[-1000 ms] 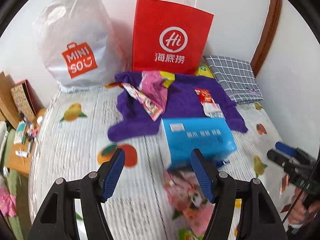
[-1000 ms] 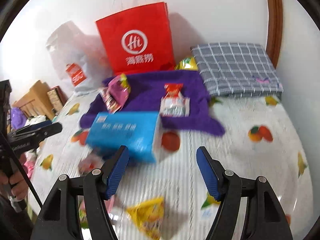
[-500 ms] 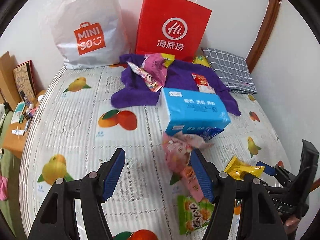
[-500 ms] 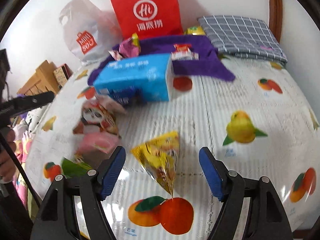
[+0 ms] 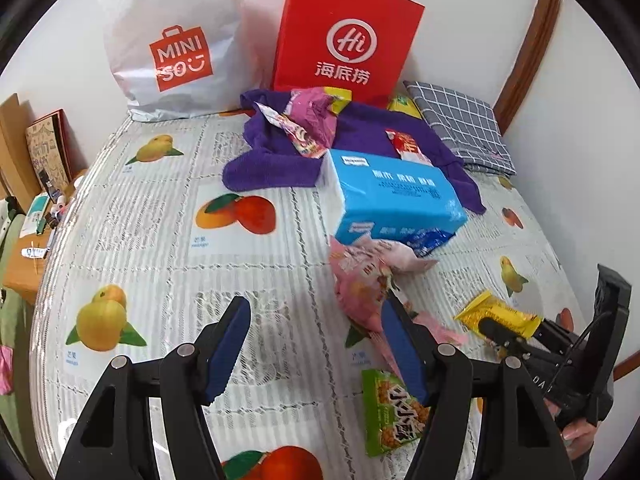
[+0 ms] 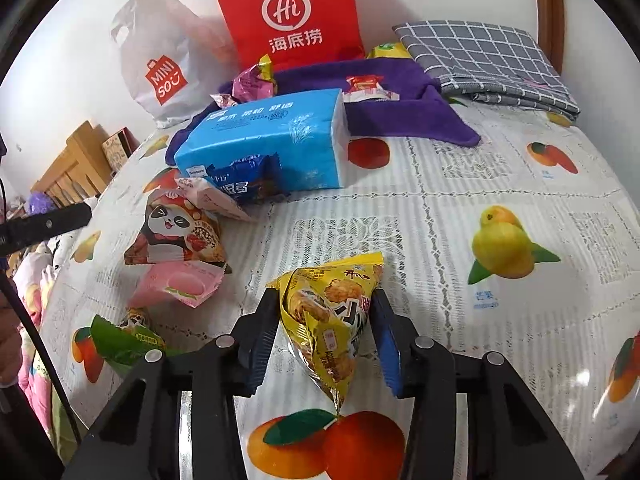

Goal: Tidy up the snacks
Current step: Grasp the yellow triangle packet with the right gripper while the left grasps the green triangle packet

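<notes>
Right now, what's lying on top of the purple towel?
On the purple towel lie a crumpled pink-purple wrapper and a red-and-white packet. The blue tissue pack overlaps its near edge. Whatever is beneath these, or under the towel, is hidden.

Two bags [image 5: 176, 36], one tissue pack [image 5: 396, 204].
</notes>
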Tool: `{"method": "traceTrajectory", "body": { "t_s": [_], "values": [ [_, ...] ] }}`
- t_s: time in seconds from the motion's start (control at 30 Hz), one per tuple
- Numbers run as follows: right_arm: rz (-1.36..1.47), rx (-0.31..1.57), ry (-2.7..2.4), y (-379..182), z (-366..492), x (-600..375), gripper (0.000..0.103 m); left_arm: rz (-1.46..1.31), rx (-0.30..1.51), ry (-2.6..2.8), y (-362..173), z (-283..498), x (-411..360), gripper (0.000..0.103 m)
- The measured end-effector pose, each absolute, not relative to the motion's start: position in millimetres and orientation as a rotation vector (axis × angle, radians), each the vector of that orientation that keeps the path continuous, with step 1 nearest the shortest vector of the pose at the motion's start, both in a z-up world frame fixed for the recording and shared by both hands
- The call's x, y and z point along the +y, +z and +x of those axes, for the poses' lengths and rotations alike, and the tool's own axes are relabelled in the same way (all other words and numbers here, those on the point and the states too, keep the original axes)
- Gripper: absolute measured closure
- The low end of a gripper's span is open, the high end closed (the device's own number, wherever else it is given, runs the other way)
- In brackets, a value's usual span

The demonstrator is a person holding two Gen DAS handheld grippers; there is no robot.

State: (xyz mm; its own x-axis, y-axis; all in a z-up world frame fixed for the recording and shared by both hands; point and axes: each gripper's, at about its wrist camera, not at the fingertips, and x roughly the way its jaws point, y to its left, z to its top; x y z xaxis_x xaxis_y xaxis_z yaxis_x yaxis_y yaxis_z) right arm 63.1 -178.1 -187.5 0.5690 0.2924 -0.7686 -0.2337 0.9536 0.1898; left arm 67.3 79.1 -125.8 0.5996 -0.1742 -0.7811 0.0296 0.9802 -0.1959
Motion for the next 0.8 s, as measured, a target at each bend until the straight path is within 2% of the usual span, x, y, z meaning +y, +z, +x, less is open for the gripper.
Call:
{"method": "traceTrajectory", "body": {
  "t_s": [0.13,0.2,0.3,0.8],
  "values": [
    [0.078,0.886,0.279,-178,57,-188,0.058,-0.184,0.924,-0.185,-127,56,68,0.036],
    [0.089,0.872,0.266,-174,55,-195,0.058,-0.185,0.925,-0.214,-128,50,63,0.03],
    [0.114,0.853,0.258,-169,50,-204,0.058,-0.17,0.922,-0.256,-130,40,50,0.027],
    [0.169,0.785,0.155,-144,27,-250,0.058,-0.081,0.96,-0.34,-153,12,7,0.026]
  ]
}}
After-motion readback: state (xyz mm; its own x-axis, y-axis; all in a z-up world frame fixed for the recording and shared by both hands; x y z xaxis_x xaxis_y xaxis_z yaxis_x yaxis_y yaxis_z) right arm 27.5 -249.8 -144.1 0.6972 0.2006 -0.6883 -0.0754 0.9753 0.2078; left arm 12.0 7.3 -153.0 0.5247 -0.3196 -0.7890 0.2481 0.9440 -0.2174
